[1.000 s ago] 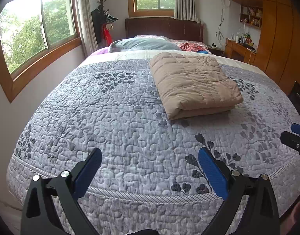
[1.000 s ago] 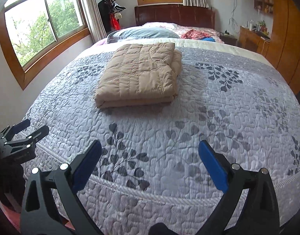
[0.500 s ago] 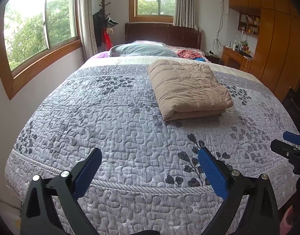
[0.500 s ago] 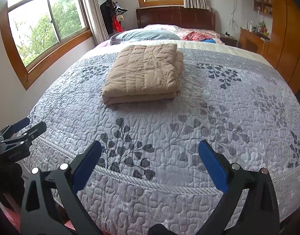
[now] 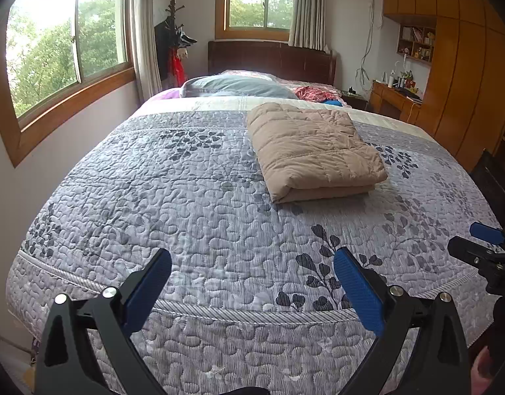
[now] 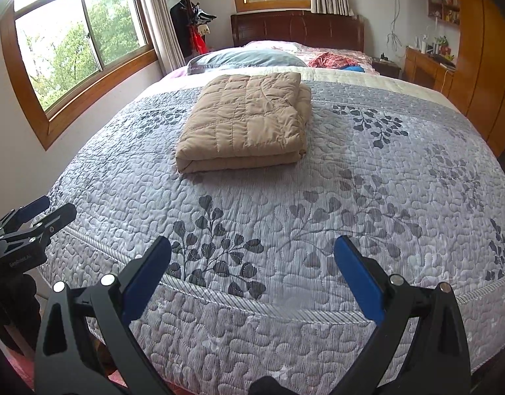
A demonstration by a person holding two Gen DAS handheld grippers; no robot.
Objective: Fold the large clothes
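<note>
Both grippers hang over the foot of the bed, and neither one holds anything. The left gripper (image 5: 252,276) has its blue pads spread wide with only bedspread between them; the right gripper (image 6: 252,263) shows the same, jaws wide apart and empty.

The tan quilted coat (image 5: 313,149) sits up the bed (image 5: 186,197), well apart from both tools, folded into a thick rectangular bundle. From the left wrist camera it lies ahead and off to the right; from the right wrist camera (image 6: 246,121) it lies ahead and a little to the left. So it sits roughly between the two lines of sight, and neither arm looks clearly nearer. Its long axis runs up toward the headboard (image 6: 297,28), with the rounded folded edge facing the grippers.

Judging by the neat stack of layers, the folding looks finished or close to it. Any further touch would call for a long forward reach from both sides at once.
</note>
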